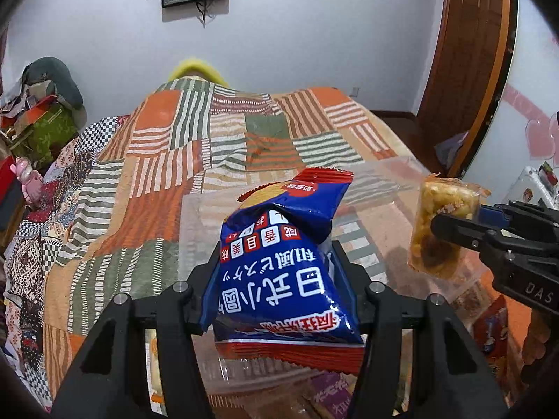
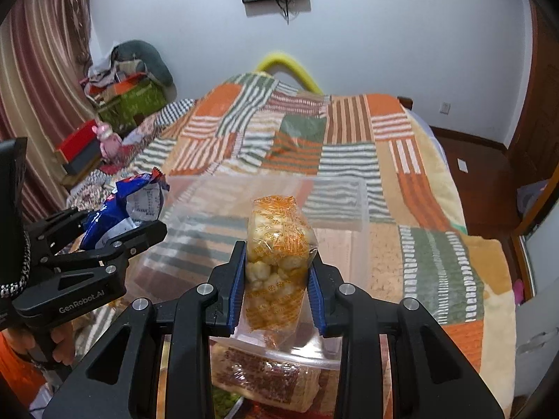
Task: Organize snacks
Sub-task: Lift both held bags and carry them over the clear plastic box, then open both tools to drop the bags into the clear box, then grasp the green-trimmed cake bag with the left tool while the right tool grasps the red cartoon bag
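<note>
My left gripper (image 1: 276, 262) is shut on a blue and red snack bag (image 1: 279, 272) and holds it up above a clear plastic bin (image 1: 195, 216) on the bed. The bag also shows in the right wrist view (image 2: 122, 209), held by the left gripper (image 2: 139, 223). My right gripper (image 2: 276, 276) is shut on a clear yellow-orange packet of puffed snack (image 2: 276, 244), also above the bin (image 2: 335, 188). In the left wrist view the packet (image 1: 440, 223) sits in the right gripper (image 1: 450, 223) at the right.
The bin rests on a striped patchwork blanket (image 1: 174, 160) covering the bed. More snack packets (image 2: 265, 380) lie below the grippers. Boxes and clutter (image 2: 129, 97) stand at the far left; a wooden door (image 1: 464, 70) is at the right.
</note>
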Motion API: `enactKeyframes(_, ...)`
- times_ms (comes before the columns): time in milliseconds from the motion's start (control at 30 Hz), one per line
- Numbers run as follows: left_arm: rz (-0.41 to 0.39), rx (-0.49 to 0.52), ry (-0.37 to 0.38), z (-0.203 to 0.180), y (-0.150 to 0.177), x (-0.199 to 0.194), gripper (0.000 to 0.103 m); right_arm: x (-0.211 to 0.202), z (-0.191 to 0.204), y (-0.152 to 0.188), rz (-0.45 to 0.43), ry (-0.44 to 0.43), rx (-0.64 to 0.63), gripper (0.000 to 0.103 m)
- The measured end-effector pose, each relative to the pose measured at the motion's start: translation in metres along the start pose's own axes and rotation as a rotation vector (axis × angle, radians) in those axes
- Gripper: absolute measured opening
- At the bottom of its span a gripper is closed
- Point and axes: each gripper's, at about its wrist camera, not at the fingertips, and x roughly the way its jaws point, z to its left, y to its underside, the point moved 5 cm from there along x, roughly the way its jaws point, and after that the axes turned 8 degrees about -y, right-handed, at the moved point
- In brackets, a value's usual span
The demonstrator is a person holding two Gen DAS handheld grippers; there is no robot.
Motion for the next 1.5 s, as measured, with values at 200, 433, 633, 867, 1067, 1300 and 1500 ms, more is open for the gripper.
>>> enactKeyframes(200, 0.022, 0.013, 0.002, -0.003, 0.003, 0.005, 0.057, 0.002, 0.002, 0.002, 0.019, -0.007, -0.011, 0.03)
enactKeyframes(433, -0.019, 0.012, 0.018, 0.002, 0.001, -0.023, 0.058, -0.018, 0.006, -0.002, -0.025, 0.011, -0.034, 0.043)
enactKeyframes(633, -0.062, 0.0, 0.02, 0.018, 0.004, -0.061, 0.062, -0.044, 0.01, 0.0, -0.068, 0.019, -0.04, 0.051)
enactKeyframes(867, -0.096, 0.001, -0.009, 0.043, 0.021, -0.106, 0.072, -0.078, 0.013, 0.012, -0.119, 0.026, -0.023, 0.063)
enactKeyframes(1067, -0.076, -0.008, -0.045, 0.068, 0.052, -0.132, 0.077, -0.093, 0.016, 0.034, -0.117, 0.039, -0.016, 0.069)
enactKeyframes(1300, -0.01, -0.03, -0.085, 0.095, 0.098, -0.136, 0.079, -0.097, 0.021, 0.06, -0.089, 0.065, -0.014, 0.071)
enactKeyframes(1500, 0.087, -0.1, -0.1, 0.121, 0.139, -0.117, 0.079, -0.087, 0.016, 0.086, -0.037, 0.085, 0.022, 0.076)
